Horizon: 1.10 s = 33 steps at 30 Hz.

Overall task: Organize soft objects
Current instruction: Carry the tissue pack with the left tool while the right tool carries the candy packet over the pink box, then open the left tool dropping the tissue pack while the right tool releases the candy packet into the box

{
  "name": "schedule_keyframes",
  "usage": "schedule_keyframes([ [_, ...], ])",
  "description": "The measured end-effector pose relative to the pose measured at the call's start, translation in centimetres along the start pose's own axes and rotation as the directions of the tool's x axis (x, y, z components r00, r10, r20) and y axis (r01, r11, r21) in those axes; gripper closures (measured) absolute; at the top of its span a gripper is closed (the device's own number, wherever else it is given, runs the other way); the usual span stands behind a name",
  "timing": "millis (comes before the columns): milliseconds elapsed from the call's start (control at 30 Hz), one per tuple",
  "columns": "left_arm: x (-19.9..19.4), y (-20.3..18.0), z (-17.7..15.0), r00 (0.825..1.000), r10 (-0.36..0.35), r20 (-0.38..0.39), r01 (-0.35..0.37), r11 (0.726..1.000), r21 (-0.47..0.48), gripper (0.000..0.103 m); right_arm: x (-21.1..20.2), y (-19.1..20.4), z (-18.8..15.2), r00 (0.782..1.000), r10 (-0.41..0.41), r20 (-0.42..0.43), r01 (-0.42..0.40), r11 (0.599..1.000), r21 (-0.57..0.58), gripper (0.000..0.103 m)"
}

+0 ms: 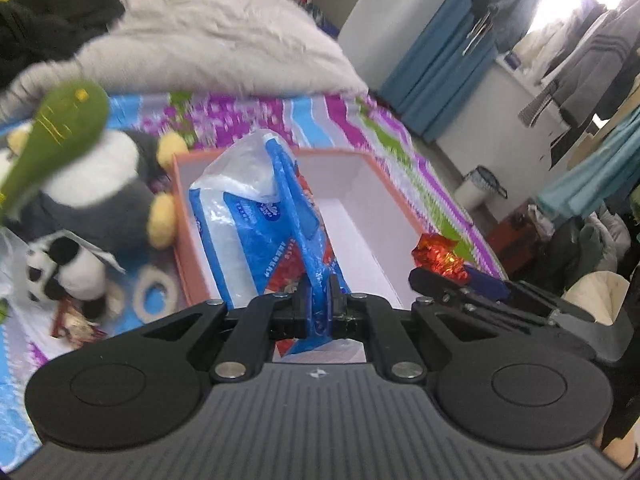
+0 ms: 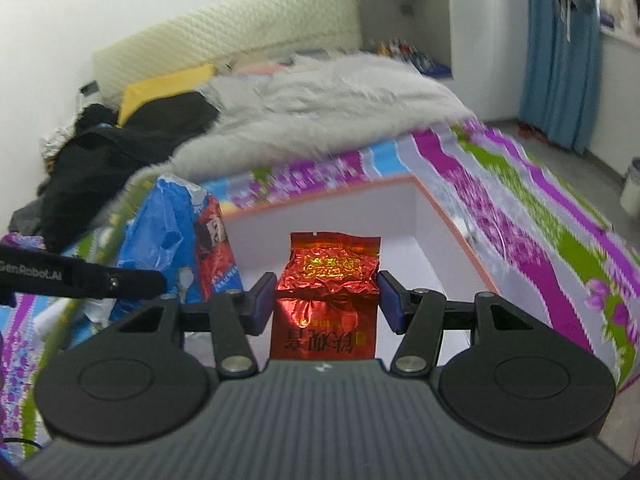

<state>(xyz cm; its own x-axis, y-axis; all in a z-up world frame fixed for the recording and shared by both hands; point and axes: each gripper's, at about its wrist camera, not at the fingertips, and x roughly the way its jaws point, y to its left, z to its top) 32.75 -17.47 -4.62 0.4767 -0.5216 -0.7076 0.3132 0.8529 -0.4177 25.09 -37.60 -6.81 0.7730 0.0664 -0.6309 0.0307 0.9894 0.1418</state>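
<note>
My left gripper (image 1: 319, 300) is shut on the blue edge of a blue and clear plastic tissue pack (image 1: 256, 216), which hangs over the pink-rimmed white box (image 1: 362, 172). The pack also shows in the right wrist view (image 2: 168, 232) at the box's left side. My right gripper (image 2: 326, 300) is shut on a red foil packet (image 2: 328, 292) and holds it over the box (image 2: 436, 216). The packet and right gripper show in the left wrist view (image 1: 438, 258) at the box's right rim.
The box sits on a striped purple, green and blue bedsheet (image 2: 560, 240). Left of it lie a grey plush penguin (image 1: 104, 196), a small panda plush (image 1: 64, 270), a green plush piece (image 1: 56, 136) and a white ring (image 1: 154, 290). A grey fur blanket (image 2: 320, 108) and black clothes (image 2: 120, 152) lie behind.
</note>
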Motion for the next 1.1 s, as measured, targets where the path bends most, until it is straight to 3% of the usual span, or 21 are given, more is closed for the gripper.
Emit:
schedule_keyframes([
  [300, 8.4, -0.8, -0.4, 0.994, 0.004, -0.11, -0.001, 0.999, 0.033, 0.096, 4.2, -4.2, -2.6, 0.994, -0.036, -0.103, 0.041, 0.998, 0.045, 0.045],
  [567, 12.7, -1.1, -0.7, 0.989, 0.04, -0.144, -0.031, 0.997, 0.065, 0.095, 6.9, -5.9, -3.8, 0.986, -0.03, -0.162, 0.043, 0.996, 0.077, 0.044],
  [600, 13.0, -1.0, -0.6, 0.988, 0.058, -0.143, -0.049, 0.996, 0.072, 0.092, 7.0, -5.9, -3.9, 0.986, -0.028, -0.163, 0.041, 0.996, 0.076, 0.045],
  [633, 13.2, -1.0, -0.6, 0.986, 0.078, -0.149, -0.068, 0.995, 0.071, 0.084, 7.1, -6.0, -3.9, 0.986, -0.026, -0.165, 0.039, 0.996, 0.079, 0.043],
  [700, 13.1, -0.5, -0.4, 0.986, 0.073, -0.152, -0.065, 0.996, 0.055, 0.065, 7.1, -6.3, -3.9, 0.986, -0.017, -0.164, 0.034, 0.994, 0.102, 0.037],
  [733, 12.9, -0.4, -0.3, 0.987, 0.069, -0.143, -0.063, 0.997, 0.049, 0.061, 7.0, -6.4, -3.9, 0.987, -0.009, -0.161, 0.028, 0.993, 0.115, 0.034],
  [767, 12.5, -0.3, -0.3, 0.989, 0.071, -0.132, -0.065, 0.996, 0.054, 0.061, 6.8, -6.6, -3.9, 0.988, 0.0, -0.157, 0.021, 0.992, 0.128, 0.027],
  [933, 9.2, -0.5, 0.0, 0.994, 0.076, -0.084, -0.07, 0.995, 0.077, 0.061, 5.1, -5.8, -3.3, 0.992, -0.005, -0.128, 0.02, 0.993, 0.114, 0.027],
  [1100, 4.2, -1.3, -0.3, 0.998, 0.069, -0.002, -0.069, 0.991, 0.113, 0.061, 1.2, -4.1, -2.2, 0.999, -0.007, -0.046, 0.012, 0.995, 0.101, 0.027],
])
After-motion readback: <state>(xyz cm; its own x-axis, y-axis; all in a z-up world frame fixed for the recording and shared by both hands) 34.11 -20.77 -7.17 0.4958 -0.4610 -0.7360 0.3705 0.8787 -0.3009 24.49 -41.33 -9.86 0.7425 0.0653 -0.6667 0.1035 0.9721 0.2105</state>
